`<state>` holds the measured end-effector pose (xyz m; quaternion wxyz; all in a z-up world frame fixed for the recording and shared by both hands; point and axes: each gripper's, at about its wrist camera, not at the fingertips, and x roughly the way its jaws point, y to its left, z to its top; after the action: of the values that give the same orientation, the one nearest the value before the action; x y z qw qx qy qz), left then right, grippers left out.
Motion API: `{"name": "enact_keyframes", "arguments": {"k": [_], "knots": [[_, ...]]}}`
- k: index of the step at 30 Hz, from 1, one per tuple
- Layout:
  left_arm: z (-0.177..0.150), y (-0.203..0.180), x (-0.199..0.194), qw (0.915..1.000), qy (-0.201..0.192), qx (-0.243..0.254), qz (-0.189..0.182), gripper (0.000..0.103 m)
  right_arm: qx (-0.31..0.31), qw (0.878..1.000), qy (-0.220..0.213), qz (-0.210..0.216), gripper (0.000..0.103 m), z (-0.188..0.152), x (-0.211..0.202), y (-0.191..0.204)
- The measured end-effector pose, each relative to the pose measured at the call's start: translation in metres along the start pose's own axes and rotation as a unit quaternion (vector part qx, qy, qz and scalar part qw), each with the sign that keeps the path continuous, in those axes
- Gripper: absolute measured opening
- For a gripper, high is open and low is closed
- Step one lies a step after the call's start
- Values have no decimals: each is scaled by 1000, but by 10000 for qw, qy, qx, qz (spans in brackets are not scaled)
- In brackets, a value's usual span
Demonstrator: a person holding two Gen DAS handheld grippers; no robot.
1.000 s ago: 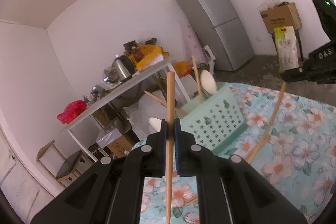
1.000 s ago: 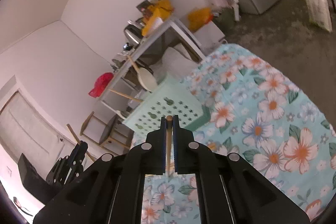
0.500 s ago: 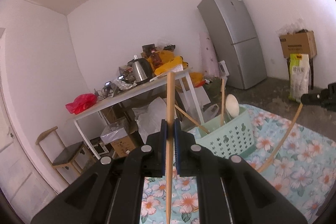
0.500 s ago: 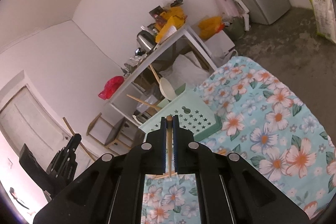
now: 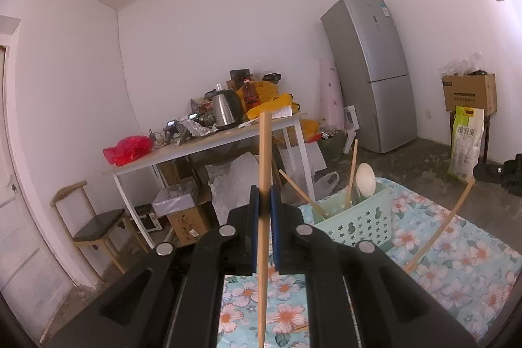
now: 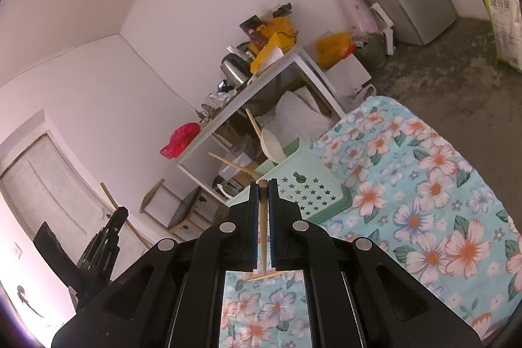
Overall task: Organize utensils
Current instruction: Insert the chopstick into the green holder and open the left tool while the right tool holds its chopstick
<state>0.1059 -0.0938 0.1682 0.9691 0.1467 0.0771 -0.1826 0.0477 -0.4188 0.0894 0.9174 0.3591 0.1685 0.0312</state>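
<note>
In the left wrist view, a wooden chair (image 5: 94, 227) is seen at lower left, a cluttered white table (image 5: 208, 145) at centre, and a grey fridge (image 5: 372, 70) at upper right. A chopstick (image 5: 263, 217) is pinched by the left gripper (image 5: 264, 211); another chopstick (image 6: 262, 217) is clamped in the right gripper (image 6: 262, 204). A green basket (image 5: 355, 220) holding utensils is set on the floral-clothed worktop (image 5: 456, 250).

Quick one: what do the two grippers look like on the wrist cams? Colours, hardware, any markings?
Both match. The left gripper and right gripper have matte black, angular plastic bodies with cut-out slots, four round silver fasteners across the top, and blue pads lining the inner faces of the fingers. No cables, markings, sleeves or hands show.
</note>
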Motion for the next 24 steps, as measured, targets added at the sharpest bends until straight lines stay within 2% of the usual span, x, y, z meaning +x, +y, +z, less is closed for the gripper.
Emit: {"name": "enact_keyframes", "arguments": {"k": [11,16,19,24], "knots": [[1,1,1,9999,-6,-107,-63,6,-7,10000,-35,2,4,1,-2,2],[10,5,2,9992,-72,-334,-214,6,-34,9999,-103,-54,4,4,-7,1],[25,6,2,9980,-291,-489,-285,6,-20,9998,-162,-66,4,8,-12,-2],[58,11,5,9912,-863,-876,-494,6,-27,9997,-211,-86,4,11,-14,-3]]}}
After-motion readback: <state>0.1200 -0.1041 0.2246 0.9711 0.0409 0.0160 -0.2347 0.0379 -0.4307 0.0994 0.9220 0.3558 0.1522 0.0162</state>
